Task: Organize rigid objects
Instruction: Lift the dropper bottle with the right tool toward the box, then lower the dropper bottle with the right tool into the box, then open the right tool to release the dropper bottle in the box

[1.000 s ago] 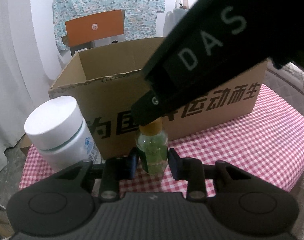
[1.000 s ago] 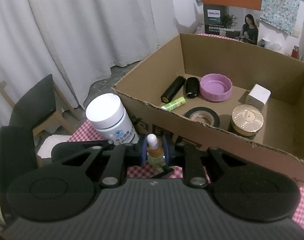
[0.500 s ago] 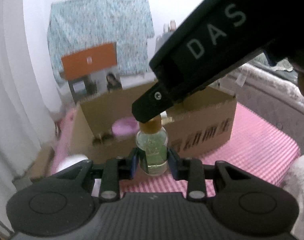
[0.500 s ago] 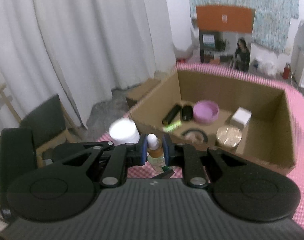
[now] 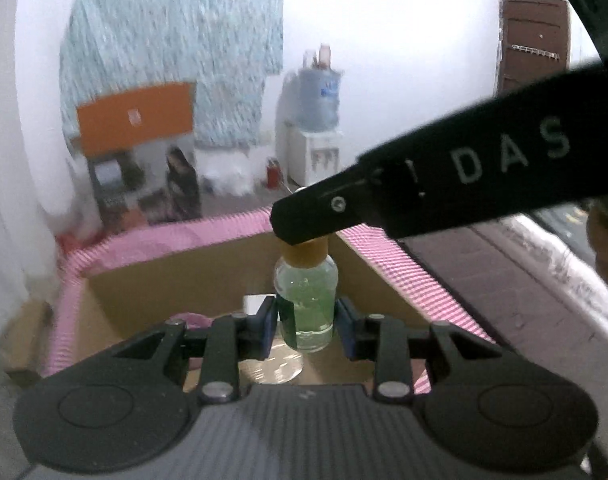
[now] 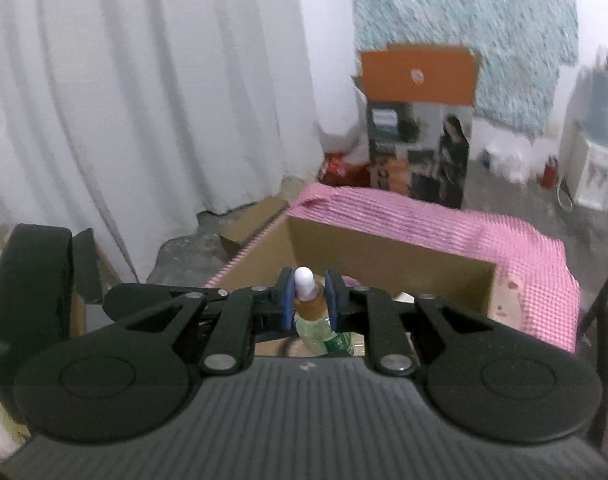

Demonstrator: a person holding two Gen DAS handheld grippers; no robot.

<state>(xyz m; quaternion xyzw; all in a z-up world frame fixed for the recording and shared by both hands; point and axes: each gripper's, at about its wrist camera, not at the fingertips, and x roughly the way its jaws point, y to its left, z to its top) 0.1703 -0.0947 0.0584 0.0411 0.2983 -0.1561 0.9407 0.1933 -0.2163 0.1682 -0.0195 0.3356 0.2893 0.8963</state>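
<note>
Now | left hand-held gripper (image 5: 306, 322) clamps upright dropper bottle (image 5: 306, 304) by its body, cap up | right hand-held gripper (image 6: 310, 300) pinches its neck (image 6: 308, 305); only this view shows the white bulb | beyond: cardboard box (image 6: 384, 256) on pink-checked desk (image 6: 516, 248)

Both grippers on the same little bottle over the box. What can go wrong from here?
1. The left gripper clamps the body of the green bottle while the right gripper pinches its neck below the white dropper tip. If the hands drift apart, the cap could twist off or the bottle slip.
2. The cardboard box already holds items; a release from this height may hit them or bounce.
3. Both views are motion-blurred, so aiming is uncertain.
</note>
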